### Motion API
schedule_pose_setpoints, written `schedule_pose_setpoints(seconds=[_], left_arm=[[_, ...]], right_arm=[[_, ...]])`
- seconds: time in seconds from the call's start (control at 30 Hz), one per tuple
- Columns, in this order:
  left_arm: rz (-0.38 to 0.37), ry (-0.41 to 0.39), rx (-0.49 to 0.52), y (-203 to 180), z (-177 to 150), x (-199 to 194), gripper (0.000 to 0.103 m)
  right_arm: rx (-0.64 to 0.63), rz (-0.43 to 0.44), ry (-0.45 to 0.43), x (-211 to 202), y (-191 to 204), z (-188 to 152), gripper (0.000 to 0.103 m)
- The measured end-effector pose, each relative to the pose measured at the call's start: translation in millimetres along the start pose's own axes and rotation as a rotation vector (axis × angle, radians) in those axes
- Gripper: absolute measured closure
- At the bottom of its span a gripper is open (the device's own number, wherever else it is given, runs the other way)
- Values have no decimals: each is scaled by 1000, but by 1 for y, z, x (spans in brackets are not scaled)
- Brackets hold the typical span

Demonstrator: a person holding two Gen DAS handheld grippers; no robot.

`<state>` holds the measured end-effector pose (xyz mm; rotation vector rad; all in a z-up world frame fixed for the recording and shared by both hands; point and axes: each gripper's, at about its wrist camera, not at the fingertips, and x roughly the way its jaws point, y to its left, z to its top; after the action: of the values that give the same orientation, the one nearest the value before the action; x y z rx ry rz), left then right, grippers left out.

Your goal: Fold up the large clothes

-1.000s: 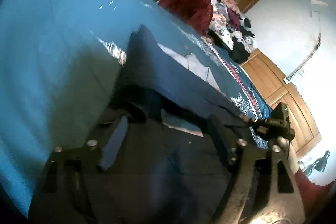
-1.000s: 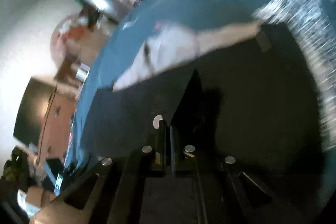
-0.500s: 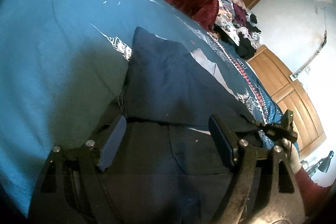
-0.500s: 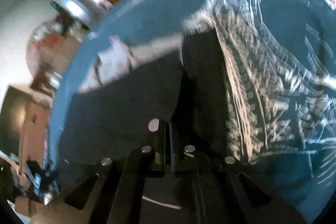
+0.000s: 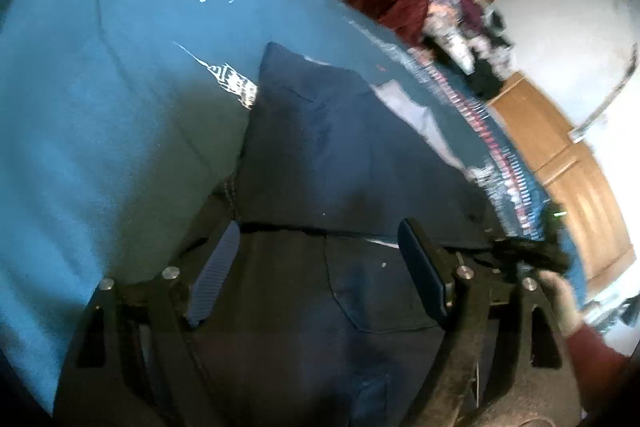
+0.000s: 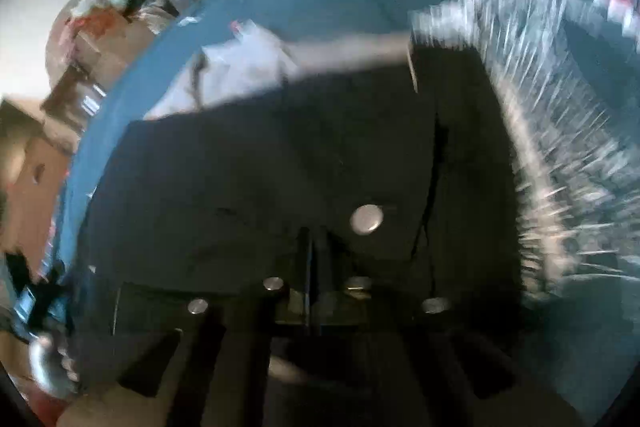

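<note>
1. Right wrist view is motion-blurred; the blanket (image 6: 320,3) pattern smears at 2 o'clock.
2. Right gripper (image 6: 310,251): fingers pressed together; whether cloth sits between them cannot be told.
3. Left gripper (image 5: 316,267): fingers apart, over the trousers (image 5: 320,155).
4. Trousers lie folded on the blanket, centre frame.
5. Clothes pile (image 5: 460,15) and wardrobe (image 5: 568,163) stand at 1 to 3 o'clock.
</note>
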<state>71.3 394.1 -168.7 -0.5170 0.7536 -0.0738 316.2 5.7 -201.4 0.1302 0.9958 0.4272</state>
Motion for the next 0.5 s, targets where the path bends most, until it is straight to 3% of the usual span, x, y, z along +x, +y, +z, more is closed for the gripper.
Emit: schedule_pose_setpoints(seconds=[0.13, 0.23, 0.33, 0.4, 0.43, 0.5], left_arm=[[94, 17, 222, -81, -21, -3, 18], [176, 48, 266, -120, -50, 12, 15], [267, 94, 255, -129, -77, 38, 15], [335, 78, 308, -134, -89, 46, 12], [341, 76, 331, -135, -91, 49, 4], [371, 89, 356, -135, -93, 57, 0]], right_arm=[[-107, -75, -101, -57, 40, -47, 48], [-144, -170, -94, -67, 56, -85, 47], [-135, -212, -66, -65, 59, -113, 47], [-128, -232, -52, -55, 56, -124, 47], [-127, -240, -46, -52, 54, -129, 42], [-125, -264, -54, -49, 49, -139, 27]])
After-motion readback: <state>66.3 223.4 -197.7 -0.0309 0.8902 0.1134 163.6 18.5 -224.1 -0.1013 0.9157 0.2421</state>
